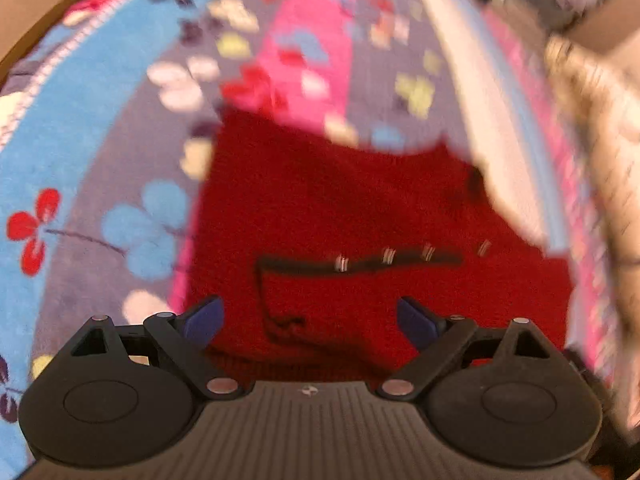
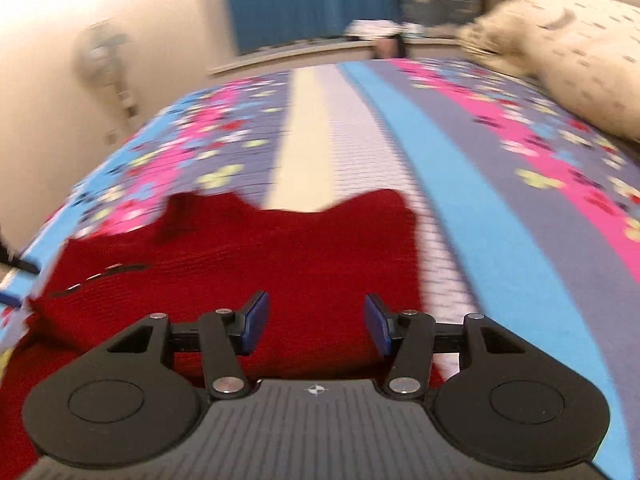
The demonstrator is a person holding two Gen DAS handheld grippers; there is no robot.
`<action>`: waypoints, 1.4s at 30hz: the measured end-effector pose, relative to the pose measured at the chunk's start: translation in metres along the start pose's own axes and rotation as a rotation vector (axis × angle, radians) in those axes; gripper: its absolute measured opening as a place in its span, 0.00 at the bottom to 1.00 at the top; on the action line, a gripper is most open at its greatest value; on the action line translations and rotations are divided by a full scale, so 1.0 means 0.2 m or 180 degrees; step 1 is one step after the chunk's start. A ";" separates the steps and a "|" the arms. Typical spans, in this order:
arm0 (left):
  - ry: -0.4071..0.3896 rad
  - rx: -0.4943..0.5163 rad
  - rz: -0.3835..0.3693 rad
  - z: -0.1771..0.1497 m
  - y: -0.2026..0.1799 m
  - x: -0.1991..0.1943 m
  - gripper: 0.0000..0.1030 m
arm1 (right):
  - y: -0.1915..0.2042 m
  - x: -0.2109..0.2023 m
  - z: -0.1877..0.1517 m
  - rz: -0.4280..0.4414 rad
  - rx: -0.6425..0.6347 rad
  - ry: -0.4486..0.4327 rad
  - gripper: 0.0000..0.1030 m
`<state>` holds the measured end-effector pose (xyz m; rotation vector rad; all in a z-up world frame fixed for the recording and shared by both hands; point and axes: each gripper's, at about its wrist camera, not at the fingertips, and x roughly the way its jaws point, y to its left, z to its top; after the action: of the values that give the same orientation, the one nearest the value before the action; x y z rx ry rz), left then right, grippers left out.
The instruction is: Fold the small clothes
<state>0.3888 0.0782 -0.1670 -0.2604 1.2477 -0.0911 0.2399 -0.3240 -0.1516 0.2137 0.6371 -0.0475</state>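
A small red knitted garment point(image 1: 352, 216) lies spread on a flowered bedspread point(image 1: 120, 152). A dark line with several pale buttons point(image 1: 386, 257) crosses it. My left gripper point(image 1: 310, 322) is open and empty, just above the garment's near part. In the right wrist view the same red garment point(image 2: 280, 252) lies ahead and below, one far corner lifted in a small peak. My right gripper point(image 2: 316, 322) is open and empty over the garment's near right part. Both views are blurred by motion.
The bedspread point(image 2: 460, 168) has blue, pink, grey and white stripes. A cream patterned pillow point(image 2: 568, 52) lies at the far right. A blue curtain point(image 2: 304, 0) and a cluttered ledge stand beyond the bed. A wall is on the left.
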 end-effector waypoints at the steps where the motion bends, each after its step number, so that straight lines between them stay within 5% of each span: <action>1: 0.0051 0.0069 0.0147 0.00 -0.04 0.03 0.92 | -0.04 0.00 0.00 -0.0030 0.0100 0.0009 0.53; 3: -0.0004 0.0187 0.0426 0.00 -0.13 0.05 0.51 | -0.08 0.05 -0.02 -0.0031 0.0287 0.0016 0.53; 4: -0.0050 0.0270 0.0616 0.00 -0.18 0.03 0.18 | -0.10 0.05 -0.04 -0.0030 0.0348 0.0024 0.53; 5: -0.0176 0.0370 0.0753 0.01 -0.23 -0.01 0.02 | -0.11 0.06 -0.05 -0.0031 0.0386 0.0040 0.53; 10: -0.0826 0.0393 0.0595 0.08 -0.20 -0.29 0.01 | -0.04 0.08 -0.04 -0.0048 0.0422 -0.0012 0.52; 12: -0.0862 0.0375 0.0960 0.12 -0.14 -0.26 0.00 | -0.04 0.06 -0.04 -0.0031 0.0429 -0.0033 0.52; 14: -0.0797 0.0297 0.1023 0.14 -0.05 -0.18 0.00 | -0.02 0.05 -0.02 -0.0044 0.0428 -0.0090 0.52; 18: -0.0490 0.0002 0.0739 0.10 0.07 -0.05 0.11 | 0.01 0.15 0.02 -0.0112 0.0343 -0.0109 0.52; 19: -0.0514 -0.0006 0.0557 0.07 0.08 -0.06 0.27 | 0.02 0.21 0.02 -0.0134 0.0271 0.0005 0.52; 20: -0.0547 0.0043 0.0414 0.05 0.08 -0.07 0.55 | 0.03 0.28 0.01 -0.0188 0.0126 0.0216 0.52; 22: -0.0698 0.0232 0.0468 -0.02 0.03 -0.10 0.88 | 0.07 0.35 -0.03 -0.0247 -0.0214 0.0270 0.51; 23: -0.0790 0.0349 0.0560 -0.05 -0.01 -0.10 0.93 | 0.09 0.34 -0.04 -0.0258 -0.0308 0.0231 0.51; 29: -0.0684 0.0909 0.1187 -0.15 -0.16 0.00 0.99 | 0.02 0.13 -0.01 -0.0060 0.0086 0.0204 0.58; 35: -0.0674 0.0943 0.1161 -0.36 -0.18 -0.15 1.00 | -0.02 -0.19 -0.11 0.0078 0.0079 0.0446 0.80; 42: -0.0576 0.0789 0.1005 -0.82 -0.13 -0.51 1.00 | -0.06 -0.62 -0.31 0.0000 0.0134 0.0687 0.82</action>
<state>0.2030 0.0514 -0.1150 0.1418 1.0715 0.0494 0.1018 -0.3242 -0.1286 0.2616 0.8517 -0.0382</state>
